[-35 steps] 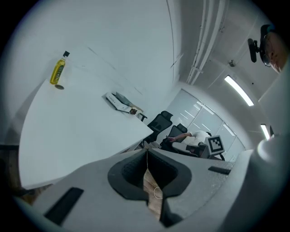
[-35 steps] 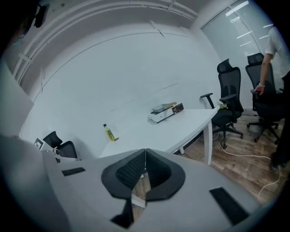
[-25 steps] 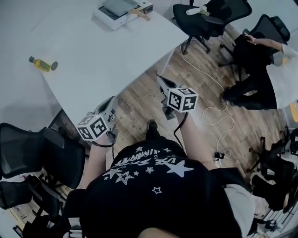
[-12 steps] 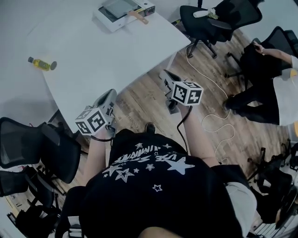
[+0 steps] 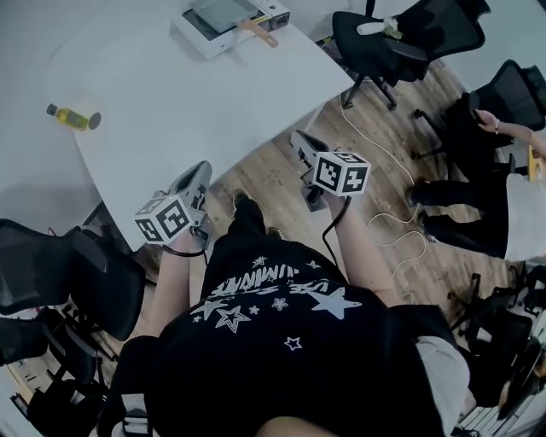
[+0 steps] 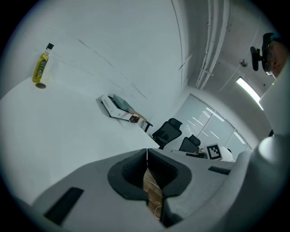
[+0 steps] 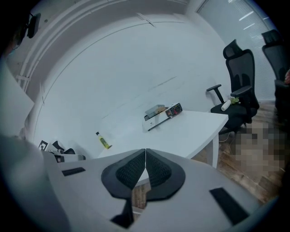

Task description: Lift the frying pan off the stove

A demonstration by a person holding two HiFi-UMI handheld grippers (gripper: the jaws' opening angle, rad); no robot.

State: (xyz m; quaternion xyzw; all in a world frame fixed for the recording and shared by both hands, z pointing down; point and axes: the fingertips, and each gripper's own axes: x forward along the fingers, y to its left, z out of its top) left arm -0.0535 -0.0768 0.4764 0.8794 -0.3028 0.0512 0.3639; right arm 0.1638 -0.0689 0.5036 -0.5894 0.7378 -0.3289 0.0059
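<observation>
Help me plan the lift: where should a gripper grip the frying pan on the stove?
Grip the wooden handle, its only slim part; the frying pan lies flat and wide on the stove. The handle juts toward the table edge at the head view's right, so probably come from there.

A white table (image 5: pixel 188 111) with a rounded edge stands on a wooden plank floor (image 5: pixel 264 175). A white stove (image 5: pixel 194 31) sits at its far corner. A yellow bottle (image 5: pixel 72 117) with a dark cap stands upright well apart from it, near the opposite edge. A white cable (image 5: pixel 388 154) trails across the floor.
</observation>
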